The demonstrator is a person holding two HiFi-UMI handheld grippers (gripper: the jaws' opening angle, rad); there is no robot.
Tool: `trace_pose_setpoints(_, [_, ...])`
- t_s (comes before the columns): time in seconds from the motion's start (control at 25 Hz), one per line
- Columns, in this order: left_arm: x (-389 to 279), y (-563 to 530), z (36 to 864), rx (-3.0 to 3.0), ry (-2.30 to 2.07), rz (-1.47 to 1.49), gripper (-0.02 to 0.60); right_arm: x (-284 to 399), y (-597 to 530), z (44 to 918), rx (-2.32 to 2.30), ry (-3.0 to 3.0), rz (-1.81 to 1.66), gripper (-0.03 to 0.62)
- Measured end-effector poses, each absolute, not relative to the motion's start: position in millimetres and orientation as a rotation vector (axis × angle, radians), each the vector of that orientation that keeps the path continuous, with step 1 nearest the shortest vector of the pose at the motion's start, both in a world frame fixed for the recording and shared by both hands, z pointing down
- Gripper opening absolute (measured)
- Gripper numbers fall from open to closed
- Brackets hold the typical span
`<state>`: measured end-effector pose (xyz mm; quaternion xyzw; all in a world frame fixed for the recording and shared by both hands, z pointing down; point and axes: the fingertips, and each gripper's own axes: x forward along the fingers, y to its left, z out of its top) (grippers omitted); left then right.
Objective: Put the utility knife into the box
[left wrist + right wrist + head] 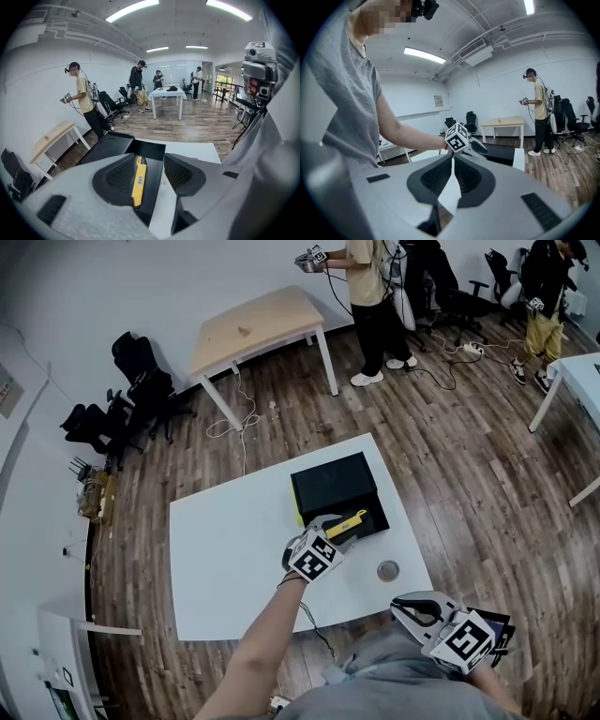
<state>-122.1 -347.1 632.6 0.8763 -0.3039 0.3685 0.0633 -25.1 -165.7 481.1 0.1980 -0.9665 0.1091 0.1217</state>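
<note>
The yellow utility knife [138, 180] lies in the black box [110, 144], seen between the wide-apart jaws of the left tongs [149, 160]. The right tongs [453, 158] are closed and empty.

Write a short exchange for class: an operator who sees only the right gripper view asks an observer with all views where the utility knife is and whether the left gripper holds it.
Operator: I can't find the utility knife from here. Where is it?
Observer: It lies inside the open black box; the left gripper view shows it plainly.
Operator: Is the left gripper clamped on it?
Observer: No. Its jaws stand apart, with the knife seen between them, not closed on it.
</note>
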Motion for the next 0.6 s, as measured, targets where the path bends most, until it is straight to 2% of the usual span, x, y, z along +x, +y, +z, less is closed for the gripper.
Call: trace_pose_setpoints(0.6, [-126,-309,595,2.73,-1.072,0.979,0.186,-33,-150,479,0.565,-2.832,0.304,0.034])
